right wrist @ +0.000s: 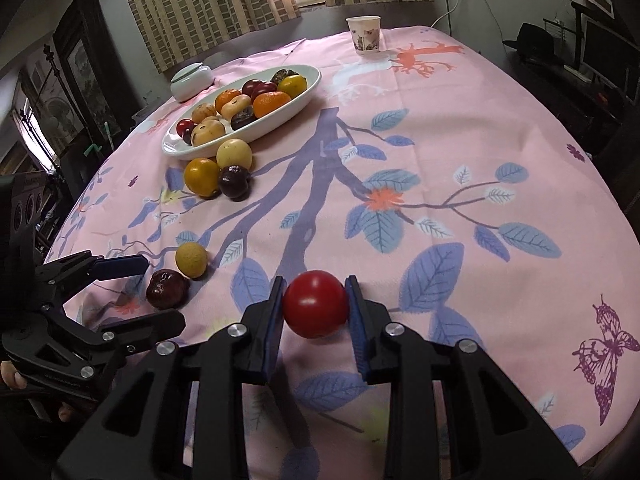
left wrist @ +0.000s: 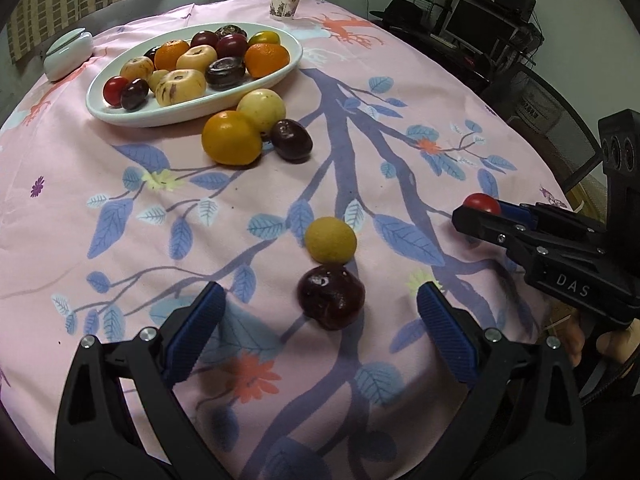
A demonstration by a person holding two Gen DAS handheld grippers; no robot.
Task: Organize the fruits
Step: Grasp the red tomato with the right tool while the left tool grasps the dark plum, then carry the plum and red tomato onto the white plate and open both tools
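Broadly: round desk draped in pink cloth printed with blue leaves and a butterfly, bearing all fruit. Far side, white oval ceramic dish already loaded with oranges, dark plums, pale striped fruits and a red one; paper cup and small white lidded pot beyond it, apart from the fruit. Just in front of the dish rim, touching cluster of three loose fruits: glossy orange-yellow round fruit, pale cream round fruit, dark purple plum.

Near edge: dark maroon wrinkled plum touching small matte yellow round fruit, the yellow one lying on the dish side. Maroon plum straight ahead of left gripper, roughly centred between its blue pads but slightly beyond the tips; roughly round, no clear long axis, so no turning of the wrist needed. Left gripper spread wide, holding and touching nothing; clearly the nearer one to this pair.

Right gripper narrowed onto smooth red round fruit, pads pressing either side, fruit low over the cloth; lifted or resting cannot be told. Dish far ahead and to its left. Likely next: short forward reach by the left, then closing.
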